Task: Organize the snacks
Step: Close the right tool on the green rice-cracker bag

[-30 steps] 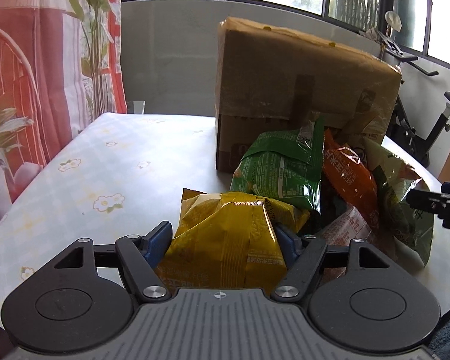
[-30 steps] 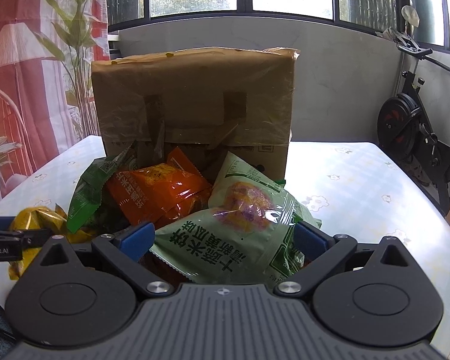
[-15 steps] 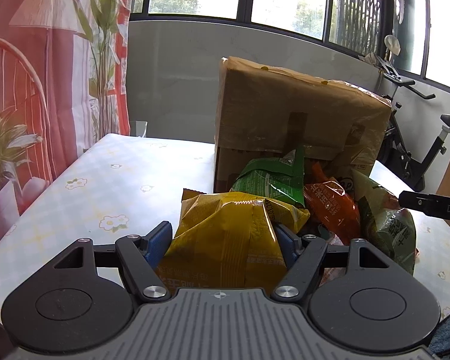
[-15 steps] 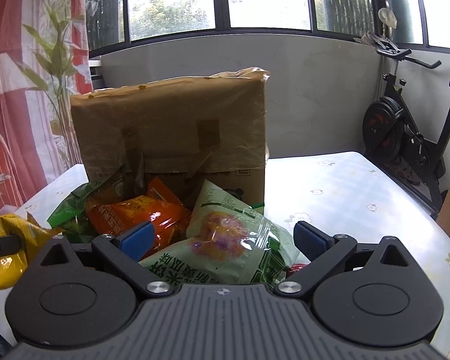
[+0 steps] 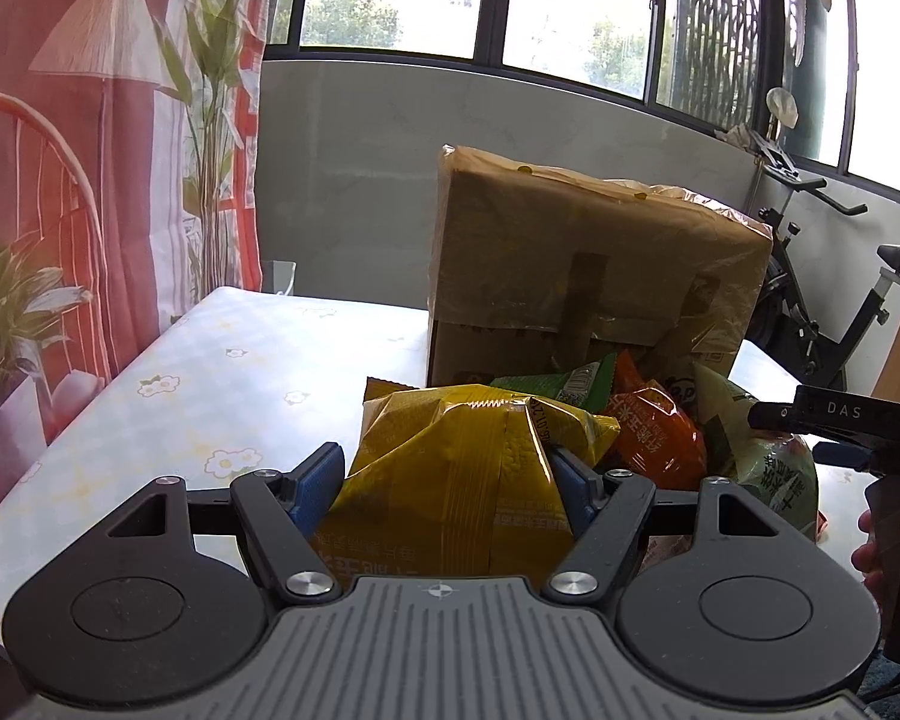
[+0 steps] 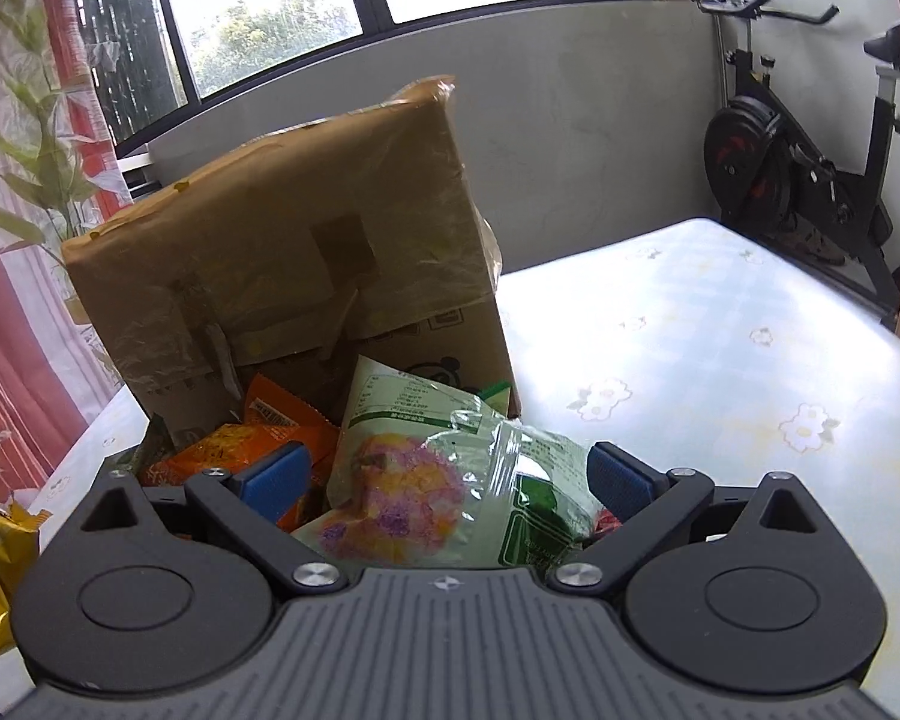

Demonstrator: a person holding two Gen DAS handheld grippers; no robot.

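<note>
A person's left gripper [image 5: 447,474] is clamped on a puffy yellow snack bag [image 5: 450,480], its blue pads pressing both sides of the crinkled pouch above the flower-print tablecloth [image 5: 222,396]. The right gripper [image 6: 447,480] straddles a pale green snack bag [image 6: 426,480]; its right pad seems to meet the film, its left stands at the bag's edge, so whether it truly grips cannot be told. Just beyond lie an orange snack bag [image 5: 654,432] and a dark green one [image 5: 564,384], piled against a taped cardboard box [image 5: 594,276] standing mid-table. An exercise bike [image 6: 810,180] waits by the far wall under the windows. The bags look light, air-filled and slick, likely to crumple or slide; a hold across the middle of the pouch, or on a sealed seam, should serve best without crushing the contents.
</note>
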